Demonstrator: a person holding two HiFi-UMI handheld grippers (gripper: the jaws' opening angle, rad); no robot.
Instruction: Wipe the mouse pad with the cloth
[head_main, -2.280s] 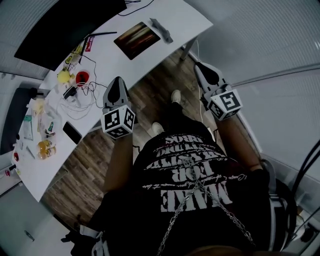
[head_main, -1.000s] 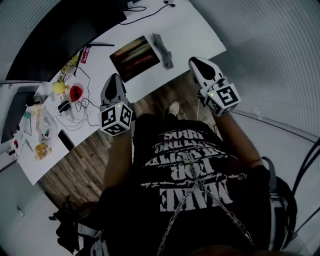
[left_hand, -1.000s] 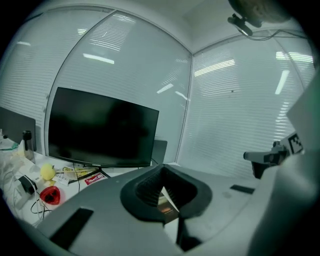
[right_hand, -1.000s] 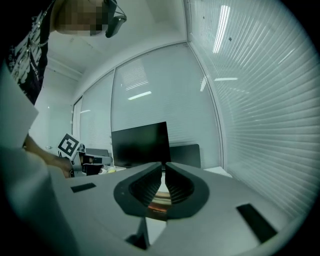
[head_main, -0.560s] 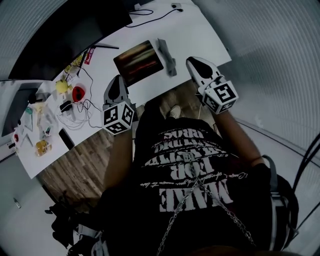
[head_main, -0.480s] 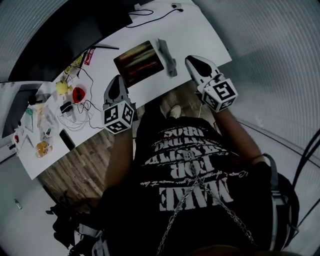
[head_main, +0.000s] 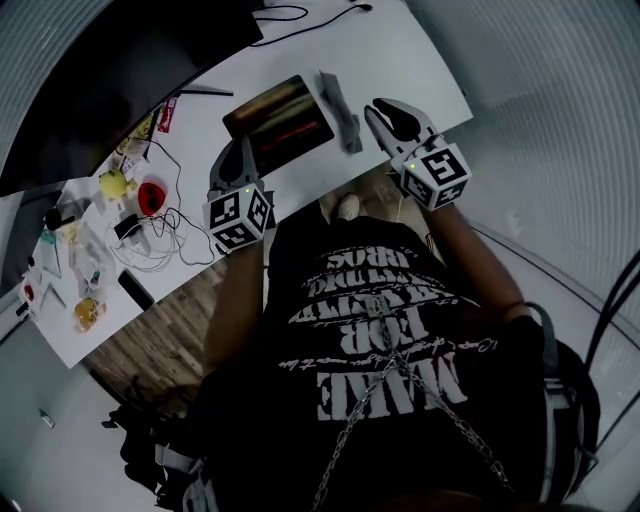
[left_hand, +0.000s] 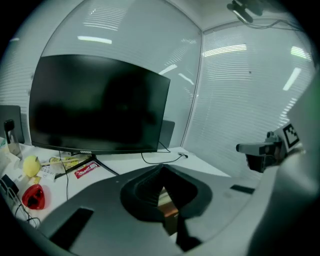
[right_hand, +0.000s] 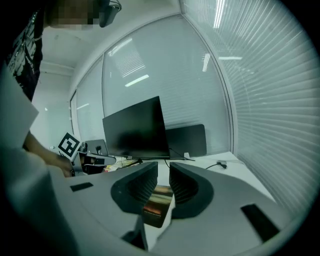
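A dark brownish mouse pad lies on the white desk, with a folded grey cloth along its right edge. My left gripper hovers at the pad's near left corner with its tips together and nothing in them; in the left gripper view a strip of the pad shows below the tips. My right gripper is just right of the cloth, apart from it. Its jaws are opening with nothing between them, and the right gripper view shows the pad through the gap.
A large black monitor stands behind the pad. The desk's left part holds a red object, a yellow object, tangled cables and a dark phone. A glass wall with blinds bounds the right.
Both grippers have moved forward and down, from beside the desk's front edge to over it near the pad and cloth. The right gripper's jaws have parted.
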